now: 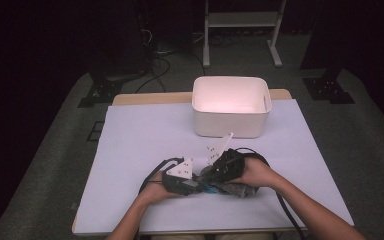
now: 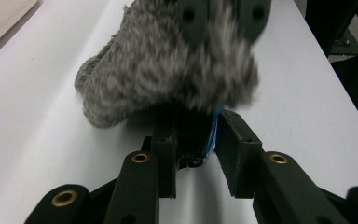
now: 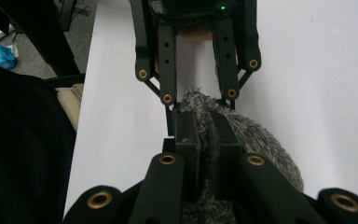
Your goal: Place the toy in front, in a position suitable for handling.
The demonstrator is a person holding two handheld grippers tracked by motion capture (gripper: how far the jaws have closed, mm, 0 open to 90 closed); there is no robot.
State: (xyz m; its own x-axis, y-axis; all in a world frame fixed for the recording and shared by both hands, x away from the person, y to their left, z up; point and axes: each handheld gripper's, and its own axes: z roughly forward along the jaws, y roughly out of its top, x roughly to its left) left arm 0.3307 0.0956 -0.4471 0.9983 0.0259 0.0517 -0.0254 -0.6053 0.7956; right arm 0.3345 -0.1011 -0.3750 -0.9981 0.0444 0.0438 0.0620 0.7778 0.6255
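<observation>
- Fuzzy grey sock (image 1: pixel 236 189) lay on the white table cover (image 1: pixel 140 135), down near the 6 o'clock edge in the high view, between the two hands.
- Its long side ran across the table, from 9 o'clock to 3 o'clock. One end had a bit of bright blue (image 2: pixel 213 133) on it and pointed to 9 o'clock.
- The left gripper (image 2: pixel 196 148) was clenched on that blue end of the sock.
- The right gripper (image 3: pixel 209 135) was pinched tight on the grey fluff, facing the left gripper.
- In the left gripper view the sock stretched up to 12 o'clock, where the other gripper's jaws bit into it.
- A white bin (image 1: pixel 231 106) sat at 12 o'clock from the sock, well apart from it.
- I could not see any words or labels on the sock or the bin.
</observation>
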